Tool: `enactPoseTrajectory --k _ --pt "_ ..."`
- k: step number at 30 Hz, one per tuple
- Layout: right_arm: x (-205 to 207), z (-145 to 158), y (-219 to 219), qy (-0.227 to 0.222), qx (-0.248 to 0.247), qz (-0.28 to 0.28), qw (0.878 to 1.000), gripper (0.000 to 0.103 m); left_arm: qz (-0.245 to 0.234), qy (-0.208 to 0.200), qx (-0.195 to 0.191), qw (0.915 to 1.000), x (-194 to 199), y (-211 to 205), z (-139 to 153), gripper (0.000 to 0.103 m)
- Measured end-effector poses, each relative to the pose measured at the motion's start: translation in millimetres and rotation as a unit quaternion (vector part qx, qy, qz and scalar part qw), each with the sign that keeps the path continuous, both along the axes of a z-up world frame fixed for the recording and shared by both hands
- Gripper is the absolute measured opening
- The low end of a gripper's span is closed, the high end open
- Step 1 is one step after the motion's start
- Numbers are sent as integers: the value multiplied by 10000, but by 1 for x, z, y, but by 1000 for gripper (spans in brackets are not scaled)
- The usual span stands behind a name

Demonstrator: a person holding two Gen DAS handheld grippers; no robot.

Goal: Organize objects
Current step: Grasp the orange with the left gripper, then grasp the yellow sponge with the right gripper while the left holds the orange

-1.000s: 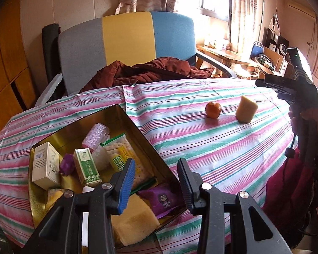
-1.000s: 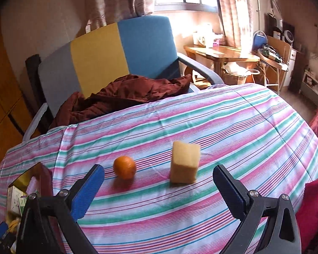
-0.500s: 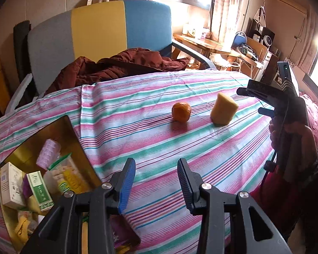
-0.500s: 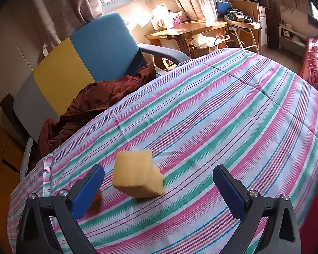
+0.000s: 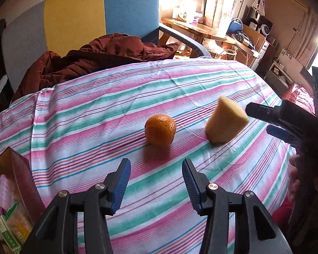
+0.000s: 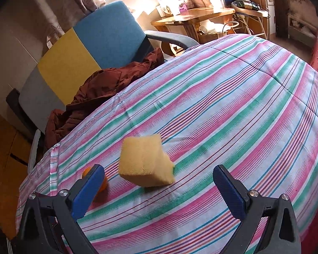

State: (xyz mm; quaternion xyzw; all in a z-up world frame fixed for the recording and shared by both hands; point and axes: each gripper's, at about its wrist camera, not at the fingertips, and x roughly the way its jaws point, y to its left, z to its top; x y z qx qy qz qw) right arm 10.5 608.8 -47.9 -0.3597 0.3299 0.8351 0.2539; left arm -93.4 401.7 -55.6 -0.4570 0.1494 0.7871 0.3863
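Since a second ago my left view has swung off the gold tin (image 5: 21, 173), which then filled the lower left; only its corner shows at the left edge now, with packets inside. The orange (image 5: 160, 130) and the yellow sponge (image 5: 224, 122), formerly far off, sit much closer ahead. In my right view the sponge (image 6: 145, 162) has shifted from dead centre to left of centre and looks larger, and the orange (image 6: 85, 172) is now mostly hidden behind my left finger.

My left gripper (image 5: 155, 185) is empty and its jaws are opening, wider apart than a second ago. It hangs above the striped cloth of the surface (image 5: 95, 127), short of the orange, touching nothing.

My right gripper (image 6: 161, 188) is spread wide, as it was a second ago, and holds nothing. The sponge stands just beyond the gap, nearer the left finger, not in contact with either pad. From the left view, the right gripper (image 5: 265, 119) sits just beside the sponge.

Orange and sponge rest near each other on the surface, not touching. A maroon jacket (image 5: 99, 59) lies on the chair (image 5: 74, 19) behind.
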Motion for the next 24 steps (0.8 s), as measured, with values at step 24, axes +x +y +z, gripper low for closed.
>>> enactPoseTrajectory --k 24 --pt "-25 -6 -19 -534 683 581 9945 101 -161 -246 104 9995 -33 36 -41 49"
